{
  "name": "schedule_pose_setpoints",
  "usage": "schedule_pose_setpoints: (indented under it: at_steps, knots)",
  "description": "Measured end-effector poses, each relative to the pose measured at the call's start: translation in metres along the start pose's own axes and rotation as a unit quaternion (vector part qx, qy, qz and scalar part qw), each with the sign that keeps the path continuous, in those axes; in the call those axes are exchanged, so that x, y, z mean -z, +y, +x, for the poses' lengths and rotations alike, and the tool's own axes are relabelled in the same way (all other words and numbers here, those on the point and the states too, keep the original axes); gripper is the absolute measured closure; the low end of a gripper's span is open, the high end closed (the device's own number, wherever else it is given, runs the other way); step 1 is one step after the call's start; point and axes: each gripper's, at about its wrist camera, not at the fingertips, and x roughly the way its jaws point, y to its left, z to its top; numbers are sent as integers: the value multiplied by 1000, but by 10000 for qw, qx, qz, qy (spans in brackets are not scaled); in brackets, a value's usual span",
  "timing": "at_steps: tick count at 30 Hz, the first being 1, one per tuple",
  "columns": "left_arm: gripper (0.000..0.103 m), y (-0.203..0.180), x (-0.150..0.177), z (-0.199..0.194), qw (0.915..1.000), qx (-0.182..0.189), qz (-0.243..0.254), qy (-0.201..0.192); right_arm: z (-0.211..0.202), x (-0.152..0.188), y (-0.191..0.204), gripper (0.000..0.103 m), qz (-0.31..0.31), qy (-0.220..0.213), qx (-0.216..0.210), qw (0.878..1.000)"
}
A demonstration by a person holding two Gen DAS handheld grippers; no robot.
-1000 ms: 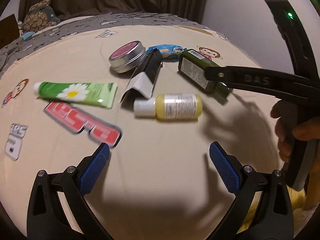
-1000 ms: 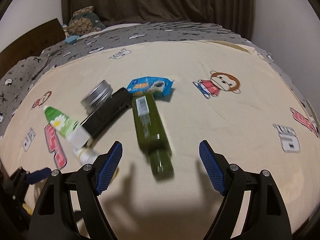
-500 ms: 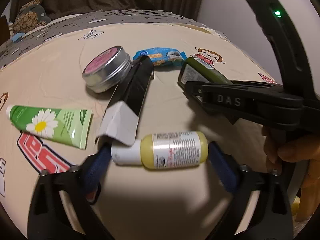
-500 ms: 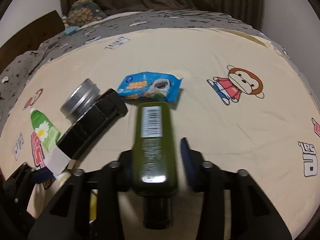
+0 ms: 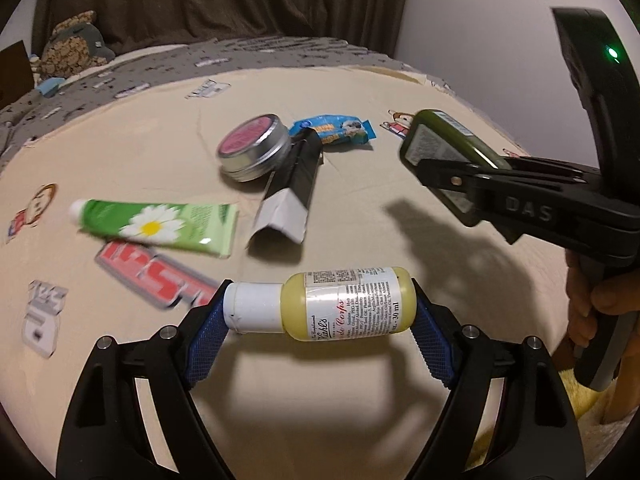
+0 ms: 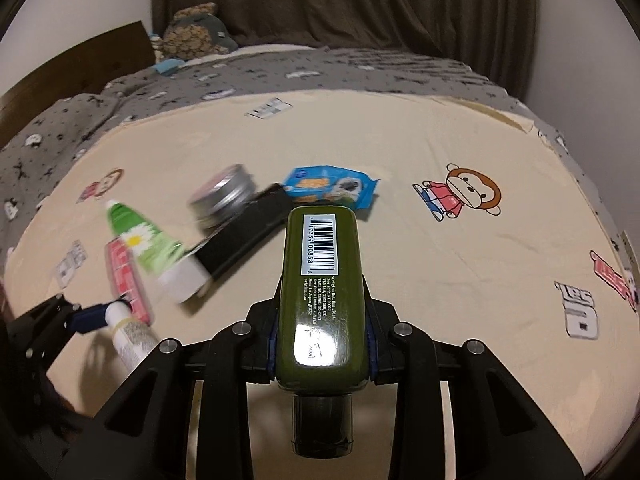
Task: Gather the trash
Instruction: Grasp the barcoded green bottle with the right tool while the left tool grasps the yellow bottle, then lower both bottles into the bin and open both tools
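My left gripper (image 5: 316, 328) is shut on a small yellow bottle (image 5: 344, 304) with a white cap, gripped end to end and lifted above the bed. My right gripper (image 6: 322, 340) is shut on a dark green bottle (image 6: 324, 280), cap toward the camera, also lifted; this bottle shows in the left wrist view (image 5: 444, 148). On the cream sheet (image 6: 440, 260) lie a green daisy tube (image 5: 156, 224), a round tin (image 5: 254, 152), a black box (image 5: 292, 184) and a blue snack wrapper (image 5: 336, 132).
A grey patterned blanket (image 6: 280, 72) covers the far end of the bed. A plush toy (image 6: 196, 36) sits by the dark curtain (image 6: 340, 0). A wooden headboard (image 6: 76, 68) stands at the left. A wall runs along the right.
Both grippers came down over their bottles, shut on them and lifted them off the sheet. The other items stayed in place.
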Motion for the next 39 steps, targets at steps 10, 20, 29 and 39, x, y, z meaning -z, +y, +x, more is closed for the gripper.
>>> schedule_pose_setpoints:
  at_steps: [10, 20, 29, 39]
  knots:
    - [24, 0, 52, -78, 9988, -323, 96, -362, -74, 61, 37, 71, -198, -246, -245, 9992]
    - [24, -4, 117, -116, 9991, -284, -3, -320, -90, 142, 53, 71, 68, 106, -665, 9977]
    - [24, -9, 188, -81, 9983, -66, -88, 581, -58, 220, 59, 71, 339, 1003, -680, 9921]
    - [24, -8, 234, -34, 9884, -21, -215, 1505, -19, 267, 74, 71, 492, 1830, -743, 9791]
